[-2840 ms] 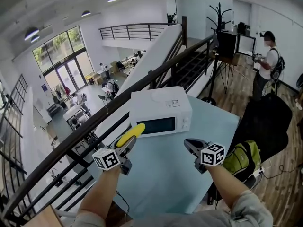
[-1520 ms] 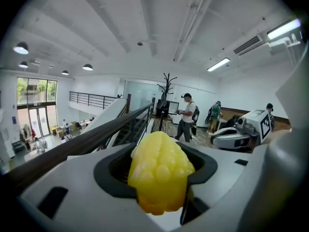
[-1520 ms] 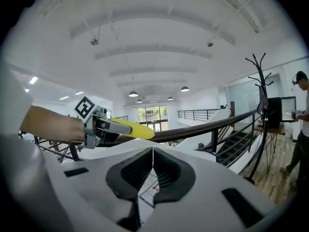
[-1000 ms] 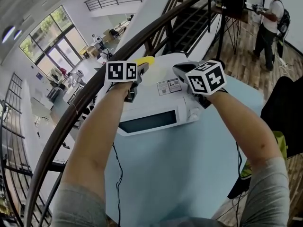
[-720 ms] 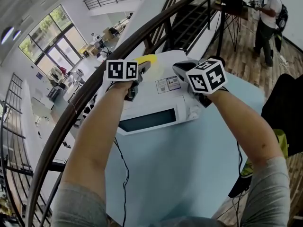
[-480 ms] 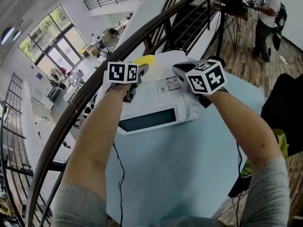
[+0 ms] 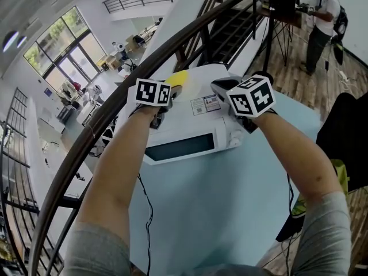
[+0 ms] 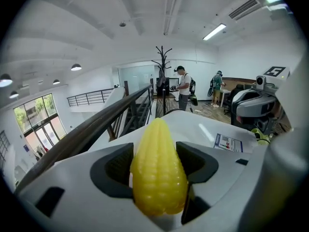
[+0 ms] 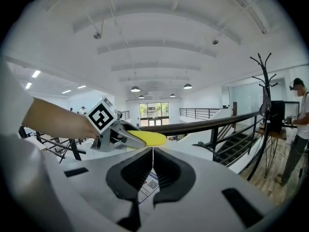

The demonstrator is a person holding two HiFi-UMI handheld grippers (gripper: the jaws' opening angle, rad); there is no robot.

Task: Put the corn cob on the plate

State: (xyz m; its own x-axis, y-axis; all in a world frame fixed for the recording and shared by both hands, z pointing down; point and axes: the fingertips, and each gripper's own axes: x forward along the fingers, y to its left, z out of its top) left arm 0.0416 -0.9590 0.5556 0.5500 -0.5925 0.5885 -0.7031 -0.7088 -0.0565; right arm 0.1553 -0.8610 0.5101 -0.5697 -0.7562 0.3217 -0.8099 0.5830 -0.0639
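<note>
- I'm holding the L gripper (image 8: 157, 153) over the top of the white microwave (image 7: 190, 140). The corn cob (image 8: 158, 178) is lying lengthwise btwn its jaws, w/ the tip pointing away from the camera.
- Those jaws have just been opening a touch. The dark pads are pressing on both flanks of the yellow cob, so I'm reading it as clamped.
- In the R gripper view the cob is sticking out past the L jaw tips. It's hanging above the microwave's top, on the side nearest the dark railing (image 7: 109, 117). I can't tell whether it's touching the top.
- The R gripper (image 9: 151, 158) is hovering over the same top, near the L one. Its jaws are sitting together w/ only a thin slit showing and nothing btwn them.
- Under that slit I'm seeing a white label (image 7: 206, 104) stuck flat on the microwave's top. It's showing a blue strip at its head and a QR-type code, but the small print is too fine for me to read.
- The L marker cube (image 7: 152, 92) and the R marker cube (image 7: 251, 96) are showing only b/w square patterns.
- The microwave is standing on the pale blue worktop (image 7: 218, 206), its dark door window facing me.
- In the bkgd a person (image 7: 321, 25) w/ a backpack is standing on the wood floor, upper right.
</note>
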